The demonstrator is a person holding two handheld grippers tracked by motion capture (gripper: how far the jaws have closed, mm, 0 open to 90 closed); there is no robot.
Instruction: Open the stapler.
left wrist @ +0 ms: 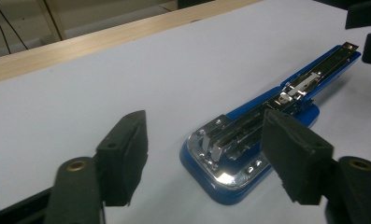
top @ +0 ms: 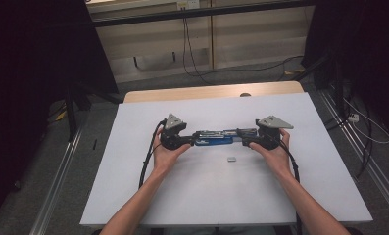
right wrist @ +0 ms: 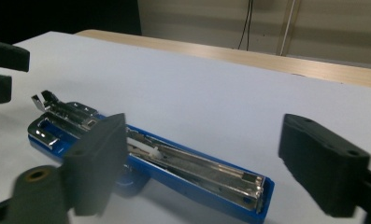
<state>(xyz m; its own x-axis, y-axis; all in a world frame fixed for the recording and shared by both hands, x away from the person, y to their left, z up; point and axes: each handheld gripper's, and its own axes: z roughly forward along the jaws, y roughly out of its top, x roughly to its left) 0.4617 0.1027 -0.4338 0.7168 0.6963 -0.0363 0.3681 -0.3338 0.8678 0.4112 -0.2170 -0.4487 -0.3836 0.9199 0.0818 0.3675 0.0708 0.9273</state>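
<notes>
At the middle of the white worktop (top: 133, 196), we saw a blue stapler (top: 216, 136) lying flat and opened out, its chrome staple channel facing up, stretched lengthwise between the two hand-held tools. The left gripper (top: 191, 141) sat at one end of it and the right gripper (top: 245, 142) at the other, each carried in a hand that came in from the worktop's near edge. In the left gripper view, we found that tool's jaws released: the black pads (left wrist: 124, 154) stood wide apart and the stapler's (left wrist: 248, 149) rounded blue end lay on the surface between and beyond them, with neither pad pressing on it. In the right gripper view, the jaws were likewise released, the stapler's (right wrist: 188, 172) squared-off end resting on the worktop between two well-separated pads (right wrist: 99, 158), untouched by either. A small grey piece (top: 231, 158), too small for us to identify, lay just on the near side of the stapler. A strip of bare wood (top: 211, 91) showed along the worktop's far edge.
</notes>
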